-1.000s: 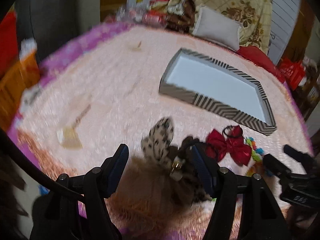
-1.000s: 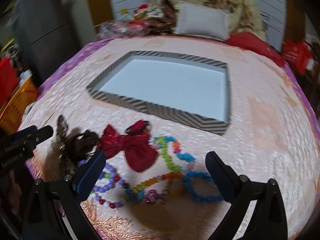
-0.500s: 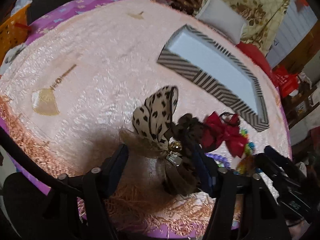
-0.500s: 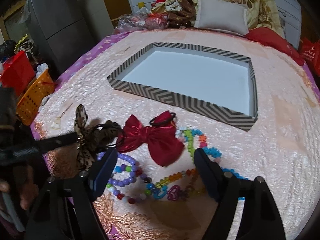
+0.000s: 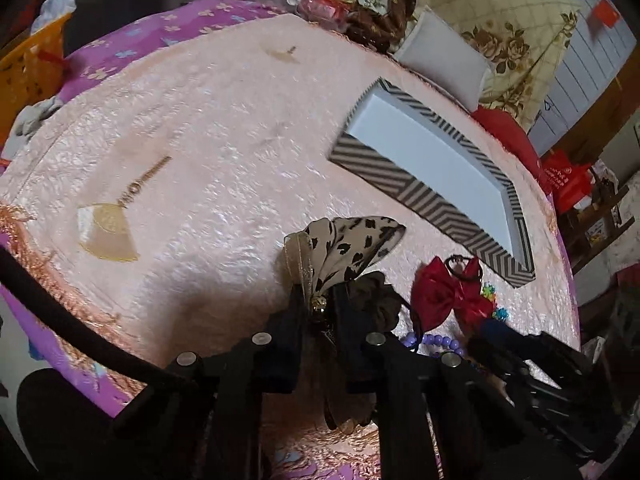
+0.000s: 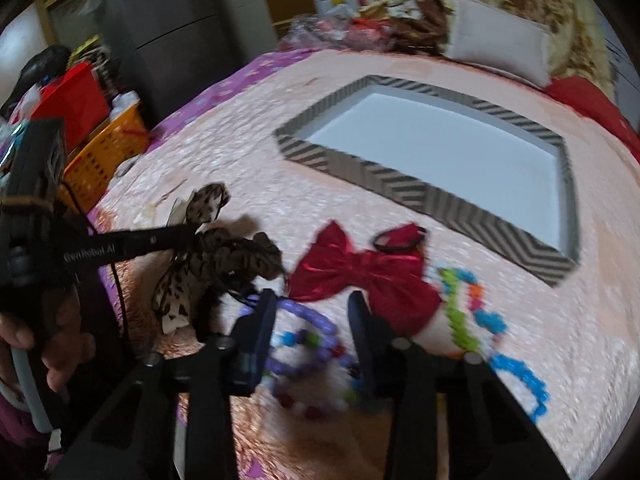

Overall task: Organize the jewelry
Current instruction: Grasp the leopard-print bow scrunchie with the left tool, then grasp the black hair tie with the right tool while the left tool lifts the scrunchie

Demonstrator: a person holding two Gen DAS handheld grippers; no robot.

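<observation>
The leopard-print bow (image 5: 348,248) sits low in the middle of the left wrist view, its knot clenched between the left gripper (image 5: 318,304)'s closed fingers, with a red bow (image 5: 448,292) just right of it on the pink bedspread (image 5: 220,140). In the right wrist view the right gripper (image 6: 312,312) is closing over a purple bead bracelet (image 6: 308,316) lying between its fingers low in the frame, the pads not visibly pressing it. The striped tray (image 6: 432,192) lies at upper right, apart from the jewelry.
</observation>
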